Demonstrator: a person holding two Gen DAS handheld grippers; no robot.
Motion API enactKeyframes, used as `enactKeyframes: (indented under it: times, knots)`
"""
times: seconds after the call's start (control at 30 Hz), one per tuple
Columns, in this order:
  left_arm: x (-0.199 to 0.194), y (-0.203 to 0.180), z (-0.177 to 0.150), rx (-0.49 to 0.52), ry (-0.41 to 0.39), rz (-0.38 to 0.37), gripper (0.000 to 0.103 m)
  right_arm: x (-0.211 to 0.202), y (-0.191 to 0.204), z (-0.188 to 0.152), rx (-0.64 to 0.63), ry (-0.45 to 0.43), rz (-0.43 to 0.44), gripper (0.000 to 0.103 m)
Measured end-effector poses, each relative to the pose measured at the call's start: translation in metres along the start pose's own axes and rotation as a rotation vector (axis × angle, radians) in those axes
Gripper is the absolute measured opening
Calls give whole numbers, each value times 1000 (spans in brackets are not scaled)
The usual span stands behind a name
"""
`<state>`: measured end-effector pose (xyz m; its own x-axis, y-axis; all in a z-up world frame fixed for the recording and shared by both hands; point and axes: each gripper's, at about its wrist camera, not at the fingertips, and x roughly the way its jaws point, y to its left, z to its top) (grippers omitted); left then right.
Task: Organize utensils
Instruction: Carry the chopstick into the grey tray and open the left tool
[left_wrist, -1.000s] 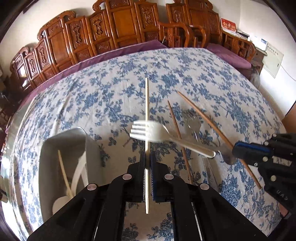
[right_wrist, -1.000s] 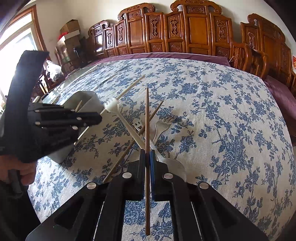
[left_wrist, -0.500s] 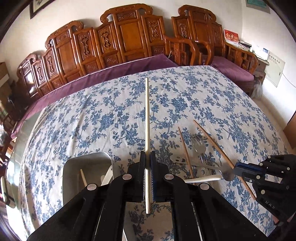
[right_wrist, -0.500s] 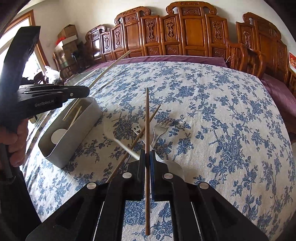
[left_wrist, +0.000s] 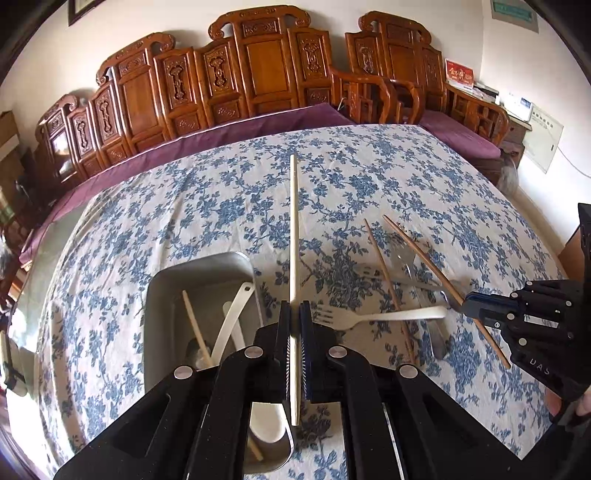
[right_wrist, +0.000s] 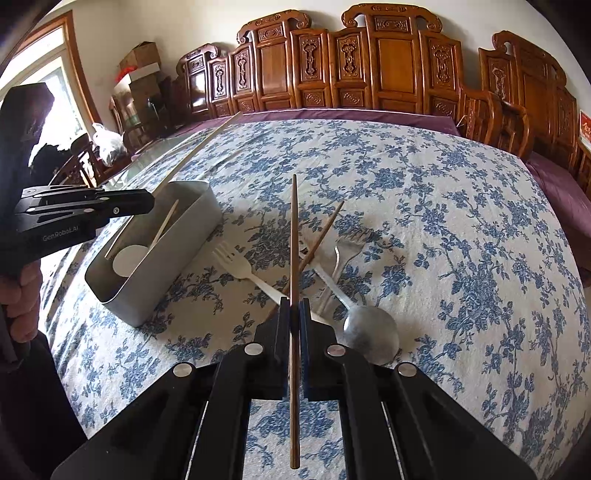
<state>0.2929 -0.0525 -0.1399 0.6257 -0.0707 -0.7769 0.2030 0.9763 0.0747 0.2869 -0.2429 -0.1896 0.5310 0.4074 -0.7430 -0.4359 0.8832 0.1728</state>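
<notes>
The left gripper, clamped on a pale chopstick, had swung over the grey metal bin. The right gripper pinched a brown chopstick. A tilted release could bounce the stick off the rim.

A family living or dining room. Carved wooden armchairs with purple cushions line the wall behind a table under a blue floral tablecloth. Cardboard boxes are stacked by a window.
</notes>
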Motion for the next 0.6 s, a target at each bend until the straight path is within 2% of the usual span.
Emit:
enactKeyframes:
  times: [0.3, 0.6]
  knots:
    - [-7, 35, -25, -27, 5, -26, 4, -3, 30, -10, -39, 9, -26, 6]
    - [5, 76, -56, -96, 49, -54, 4, 7, 65, -2, -77, 19, -35, 6]
